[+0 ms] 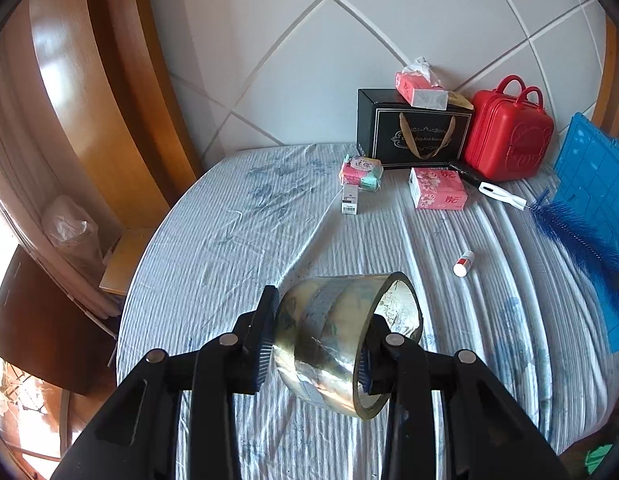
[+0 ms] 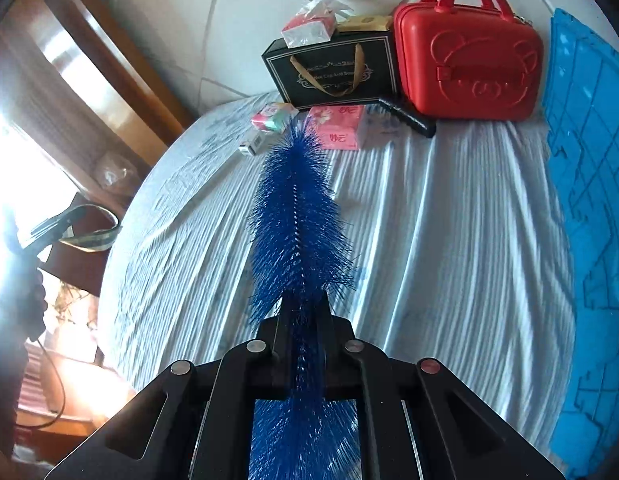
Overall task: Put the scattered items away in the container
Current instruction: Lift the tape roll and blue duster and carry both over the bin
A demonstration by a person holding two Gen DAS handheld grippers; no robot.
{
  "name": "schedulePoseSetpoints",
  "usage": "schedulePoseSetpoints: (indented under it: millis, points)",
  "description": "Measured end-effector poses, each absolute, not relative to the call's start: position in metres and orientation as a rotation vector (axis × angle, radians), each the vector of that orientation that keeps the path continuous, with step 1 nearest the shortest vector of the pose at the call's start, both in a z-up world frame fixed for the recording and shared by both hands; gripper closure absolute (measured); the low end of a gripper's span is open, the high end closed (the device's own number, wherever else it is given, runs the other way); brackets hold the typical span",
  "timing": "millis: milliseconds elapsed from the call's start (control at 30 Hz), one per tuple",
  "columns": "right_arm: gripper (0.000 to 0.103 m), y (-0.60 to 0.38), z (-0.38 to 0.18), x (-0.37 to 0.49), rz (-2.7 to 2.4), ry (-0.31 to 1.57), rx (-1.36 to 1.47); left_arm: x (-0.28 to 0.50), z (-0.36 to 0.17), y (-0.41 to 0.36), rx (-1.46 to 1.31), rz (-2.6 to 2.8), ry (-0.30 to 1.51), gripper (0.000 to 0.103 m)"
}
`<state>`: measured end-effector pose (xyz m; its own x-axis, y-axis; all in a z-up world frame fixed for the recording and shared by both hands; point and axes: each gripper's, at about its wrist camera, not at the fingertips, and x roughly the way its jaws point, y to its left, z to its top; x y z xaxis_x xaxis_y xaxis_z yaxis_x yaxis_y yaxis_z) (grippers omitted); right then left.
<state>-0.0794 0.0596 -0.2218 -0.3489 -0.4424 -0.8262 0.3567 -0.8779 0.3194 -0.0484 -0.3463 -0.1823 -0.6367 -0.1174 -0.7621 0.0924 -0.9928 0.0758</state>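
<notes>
A: How far had the tidying got?
B: Midway, I'd judge. The left gripper (image 1: pixel 317 344) was clamped on one clear tape roll (image 1: pixel 345 340), lifted above the bedsheet (image 1: pixel 213 248); the right gripper (image 2: pixel 305 316) was clamped on one blue bottle brush (image 2: pixel 297 216)

A: And left to do?
B: One small white bottle (image 1: pixel 464 263), one slim carton (image 1: pixel 349 199), two tissue packs (image 1: pixel 437 193) on the sheet, a third atop the black gift box (image 1: pixel 413 132). The blue crate (image 2: pixel 589 208) stood at the right edge

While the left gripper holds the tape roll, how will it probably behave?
The tape roll looks stiff: its ring keeps shape between the left gripper fingers. Its glossy film is probably slippery. Set down on its round side, it would likely roll across the cloth-covered table.
</notes>
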Motion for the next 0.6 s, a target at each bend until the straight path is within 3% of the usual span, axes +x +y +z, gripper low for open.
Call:
schedulePoseSetpoints:
  millis: [600]
  points:
    - [0.095,0.128,-0.131,-0.060,-2.353,-0.164,1.169,-0.038,-0.111,-0.256,1.165,-2.838,-0.126,0.070]
